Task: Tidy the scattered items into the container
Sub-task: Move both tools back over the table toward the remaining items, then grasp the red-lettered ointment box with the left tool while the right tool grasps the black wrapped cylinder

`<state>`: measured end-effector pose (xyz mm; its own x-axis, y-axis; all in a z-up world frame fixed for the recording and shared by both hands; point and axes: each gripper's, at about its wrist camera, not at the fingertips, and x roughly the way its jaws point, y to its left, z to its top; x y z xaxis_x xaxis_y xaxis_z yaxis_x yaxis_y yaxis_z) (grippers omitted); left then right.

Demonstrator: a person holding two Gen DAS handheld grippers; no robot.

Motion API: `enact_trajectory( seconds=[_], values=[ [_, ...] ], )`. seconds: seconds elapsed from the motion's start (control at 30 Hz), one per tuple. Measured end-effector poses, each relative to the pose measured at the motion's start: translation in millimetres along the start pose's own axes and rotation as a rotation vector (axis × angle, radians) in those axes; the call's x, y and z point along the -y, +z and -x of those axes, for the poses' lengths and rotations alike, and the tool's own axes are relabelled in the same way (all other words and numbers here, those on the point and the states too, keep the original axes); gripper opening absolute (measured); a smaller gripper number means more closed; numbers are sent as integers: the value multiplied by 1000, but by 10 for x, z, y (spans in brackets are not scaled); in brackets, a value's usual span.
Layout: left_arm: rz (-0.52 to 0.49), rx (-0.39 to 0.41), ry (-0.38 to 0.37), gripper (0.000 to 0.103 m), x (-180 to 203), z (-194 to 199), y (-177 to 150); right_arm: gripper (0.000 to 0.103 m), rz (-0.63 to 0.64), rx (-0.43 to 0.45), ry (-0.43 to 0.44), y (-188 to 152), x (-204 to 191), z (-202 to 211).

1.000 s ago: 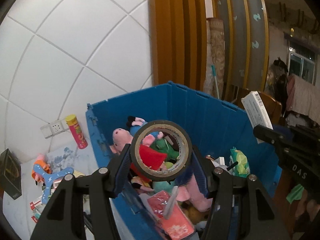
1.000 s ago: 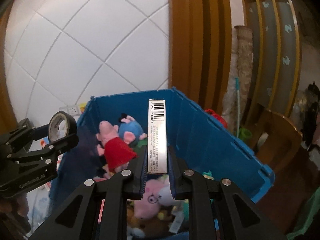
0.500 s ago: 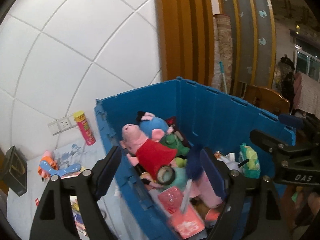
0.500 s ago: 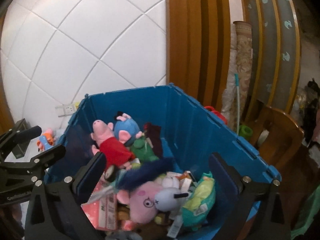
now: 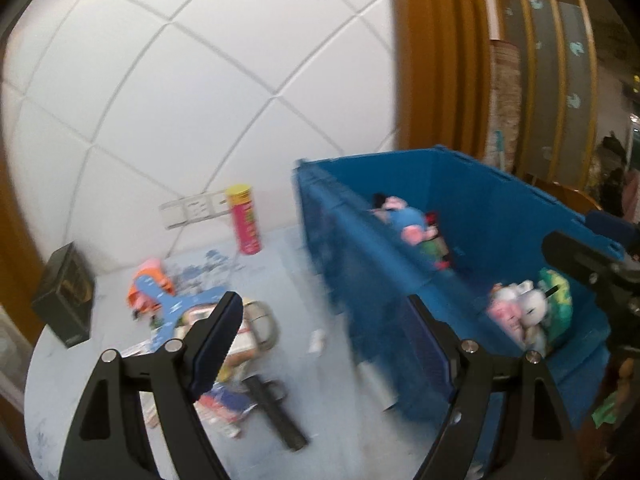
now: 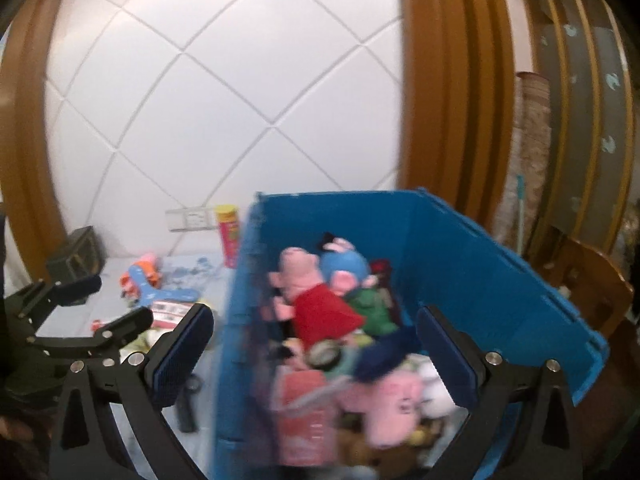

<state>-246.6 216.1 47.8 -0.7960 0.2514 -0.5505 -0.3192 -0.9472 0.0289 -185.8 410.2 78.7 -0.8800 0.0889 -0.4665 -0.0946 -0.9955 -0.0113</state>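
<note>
Toys fill the blue container (image 6: 480,256) under the right gripper (image 6: 314,354); both it and the left gripper (image 5: 332,344) are wide open, empty; scattered items (image 5: 240,344) remain on the bench ahead of the left one.

Left tongs (image 5: 326,338): jaws spread wide, nothing between them, blue pads facing inward, pointing forward and down. Right tongs (image 6: 314,342): jaws likewise wide apart, holding nothing, angled down. Left tongs also show at the left edge of the right wrist view, black fingers (image 6: 124,326) parted. Part of the right tongs' black body shows at the right edge of the left view. Both views motion-blurred.
</note>
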Motion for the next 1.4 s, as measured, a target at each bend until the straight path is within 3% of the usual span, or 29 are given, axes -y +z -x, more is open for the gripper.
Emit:
enact_trajectory(
  seconds=[0.33,0.63,0.93,1.13,1.4],
  values=[
    [55,-78,95,81,-1167,84,-572,103,48,-55,114,-229,-1321,-240],
    [120,-257,134,81,-1890,-305,-1317,103,64,-230,180,-834,-2051,-770],
    [180,-430,150,81,-1884,-991,-1876,103,92,-425,192,-1429,-2064,-1506],
    [260,-496,198,81,-1757,-1550,-2006,103,127,-547,228,-1769,-1874,-2119],
    [350,-561,227,81,-1576,-2065,-2239,103,242,-632,288,-2025,-1737,-2673]
  ],
)
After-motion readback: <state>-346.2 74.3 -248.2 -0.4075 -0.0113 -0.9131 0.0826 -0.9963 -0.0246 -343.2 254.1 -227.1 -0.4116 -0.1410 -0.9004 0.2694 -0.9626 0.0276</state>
